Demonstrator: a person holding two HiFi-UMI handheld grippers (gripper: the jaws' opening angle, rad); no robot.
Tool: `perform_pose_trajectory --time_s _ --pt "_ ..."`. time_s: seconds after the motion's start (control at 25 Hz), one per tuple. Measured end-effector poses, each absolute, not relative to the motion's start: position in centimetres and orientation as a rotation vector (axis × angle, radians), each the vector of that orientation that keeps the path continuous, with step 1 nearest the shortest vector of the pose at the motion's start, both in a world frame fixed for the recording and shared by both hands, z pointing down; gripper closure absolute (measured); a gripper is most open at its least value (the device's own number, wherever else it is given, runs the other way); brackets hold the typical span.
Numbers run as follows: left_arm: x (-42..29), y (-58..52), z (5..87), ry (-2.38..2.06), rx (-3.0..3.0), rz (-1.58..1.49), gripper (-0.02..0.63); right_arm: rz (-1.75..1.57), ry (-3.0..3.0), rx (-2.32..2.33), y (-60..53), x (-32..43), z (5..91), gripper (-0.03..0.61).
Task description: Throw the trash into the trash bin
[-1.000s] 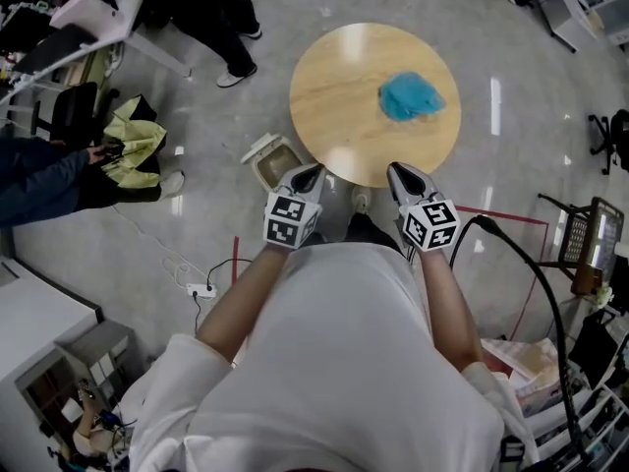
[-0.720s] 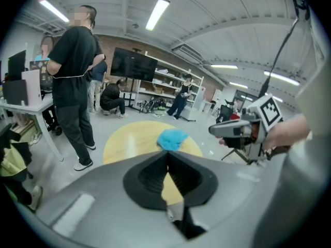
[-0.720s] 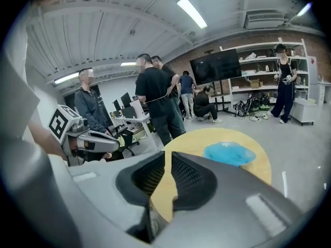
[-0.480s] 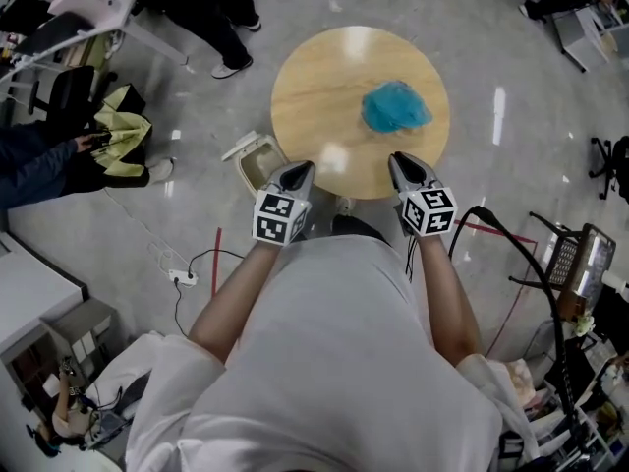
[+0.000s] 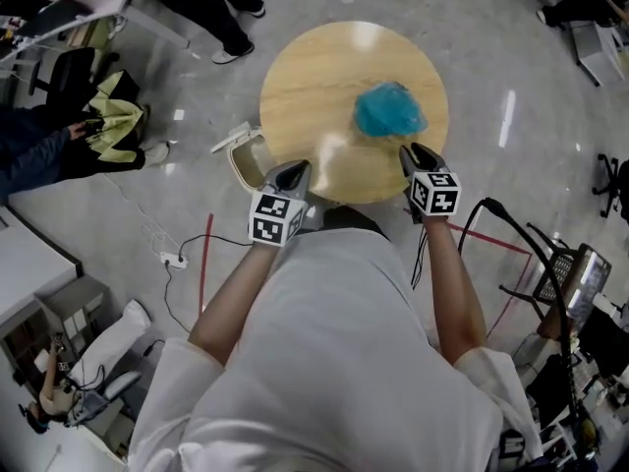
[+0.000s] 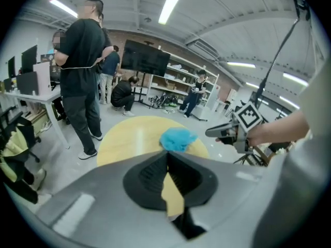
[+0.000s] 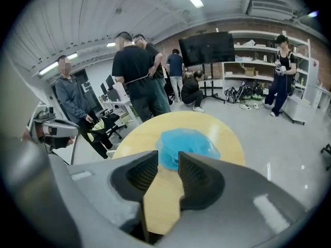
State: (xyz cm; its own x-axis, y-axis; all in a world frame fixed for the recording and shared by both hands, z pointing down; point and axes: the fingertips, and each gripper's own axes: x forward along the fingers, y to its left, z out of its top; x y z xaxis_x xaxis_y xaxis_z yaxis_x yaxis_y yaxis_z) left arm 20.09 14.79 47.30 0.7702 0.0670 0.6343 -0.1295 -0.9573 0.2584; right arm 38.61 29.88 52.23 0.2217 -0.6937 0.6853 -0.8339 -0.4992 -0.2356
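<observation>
A crumpled blue piece of trash [image 5: 388, 109] lies on the right half of a round wooden table [image 5: 305, 87]. It also shows as blue trash [image 7: 187, 143] just beyond my right gripper [image 7: 168, 156], whose jaws have just been opening and stand apart with nothing between them. In the head view the right gripper [image 5: 411, 151] is at the table's near edge, just short of the trash. My left gripper [image 5: 294, 171] hovers at the table's near left edge with its tips together. An open beige trash bin [image 5: 242, 170] stands on the floor left of the table.
People stand beyond the table [image 6: 83, 71]. A chair with a yellow-green garment [image 5: 116, 131] is at far left. A power strip and cord [image 5: 173, 259] lie on the floor, with red tape lines [image 5: 204, 254]. A black cable [image 5: 511, 229] and a stand [image 5: 565, 278] are at right.
Both grippers have moved forward to the table's near edge. The right one came much closer to the blue trash and its jaws have parted. The left jaws stay together.
</observation>
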Motion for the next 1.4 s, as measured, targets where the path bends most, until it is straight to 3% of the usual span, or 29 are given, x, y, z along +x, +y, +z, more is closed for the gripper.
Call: perform_pose_trajectory --time_s 0.32,0.64,0.88,0.92,1.12,1.4 --pt "21.7 14.7 47.3 -0.117 2.644 0.972 0.61 1.217 -1.411 2.134 29.1 42.1 56.4 0.356" --pt "22.3 13.1 47.7 -0.175 2.622 0.974 0.611 1.214 -1.336 2.014 27.0 44.5 59.8 0.184" --pt "21.4 12.3 47.9 -0.226 2.595 0.987 0.611 1.235 -1.278 1.911 26.3 45.1 62.2 0.167" --pt "21.4 12.2 48.0 -0.232 2.592 0.989 0.611 1.238 -1.27 1.911 26.3 45.3 62.4 0.177" --pt "20.9 12.2 48.6 -0.25 2.575 0.999 0.611 1.222 -1.252 1.961 26.4 45.8 61.8 0.572" --pt "20.7 11.9 49.1 -0.252 2.578 0.992 0.611 1.229 -1.343 1.988 26.1 44.8 60.6 0.575"
